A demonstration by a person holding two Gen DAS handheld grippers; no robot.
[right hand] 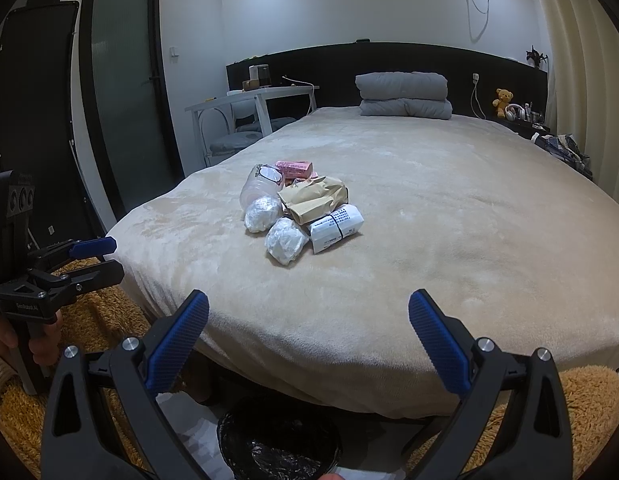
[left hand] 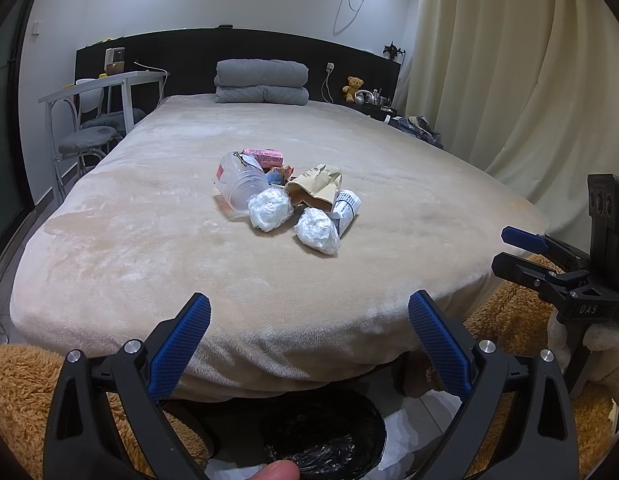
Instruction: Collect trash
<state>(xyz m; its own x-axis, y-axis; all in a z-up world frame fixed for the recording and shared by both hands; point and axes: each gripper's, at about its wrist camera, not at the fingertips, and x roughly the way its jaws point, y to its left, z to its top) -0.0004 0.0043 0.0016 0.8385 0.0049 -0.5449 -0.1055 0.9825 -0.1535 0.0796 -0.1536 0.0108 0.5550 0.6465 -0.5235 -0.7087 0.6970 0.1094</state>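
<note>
— What sort of place is this?

— A bedroom in a home. A wide bed [right hand: 429, 208] with a beige plush cover fills most of the room, and a folded grey quilt [right hand: 403, 94] lies at its dark headboard [right hand: 329, 68].

— Anything else homely?

— A small teddy bear [right hand: 502, 101] sits by the headboard near headphones, pale curtains [left hand: 509, 80] hang on one side, and a white desk [left hand: 105, 84] with cushioned chairs stands on the other. Shaggy brown rugs [right hand: 581, 408] lie on the floor by the bed's foot.

A trash pile [left hand: 287, 196] sits mid-bed [left hand: 149, 248] beyond the wide-spread left hand-held gripper [left hand: 309, 320].
</note>
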